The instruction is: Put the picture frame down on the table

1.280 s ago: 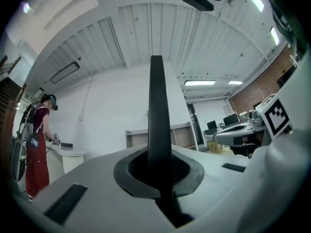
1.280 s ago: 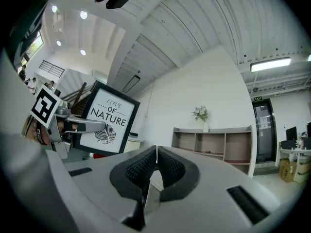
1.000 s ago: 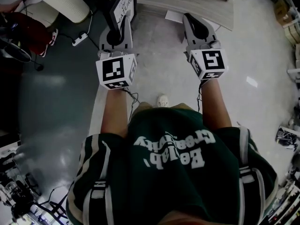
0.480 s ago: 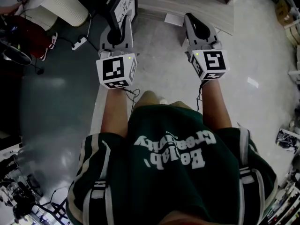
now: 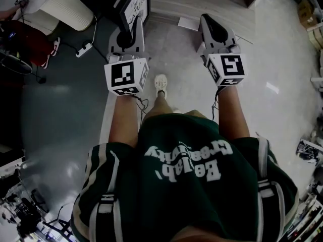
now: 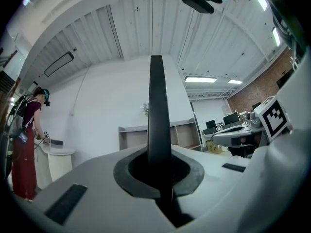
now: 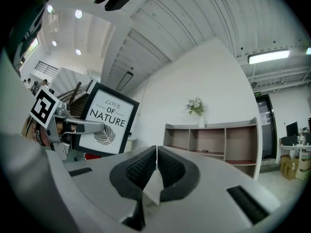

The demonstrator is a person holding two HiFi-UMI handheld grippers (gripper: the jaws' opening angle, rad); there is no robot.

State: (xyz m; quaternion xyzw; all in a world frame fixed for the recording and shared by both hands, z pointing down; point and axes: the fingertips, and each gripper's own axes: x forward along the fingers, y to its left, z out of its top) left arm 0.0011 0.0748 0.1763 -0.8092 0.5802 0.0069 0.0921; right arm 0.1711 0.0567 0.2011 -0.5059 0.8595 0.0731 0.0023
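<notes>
Up at 11 o'clock, pinching the picture frame by one edge in the left hand-held gripper, with the right hand-held gripper shut empty – could pivot and slip.

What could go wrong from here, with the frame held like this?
The left gripper pinches only one edge of the picture frame. The right gripper is shut on nothing, so the frame could swing or slip. A power strip lies on the floor at the left, which could be a trip hazard.
</notes>
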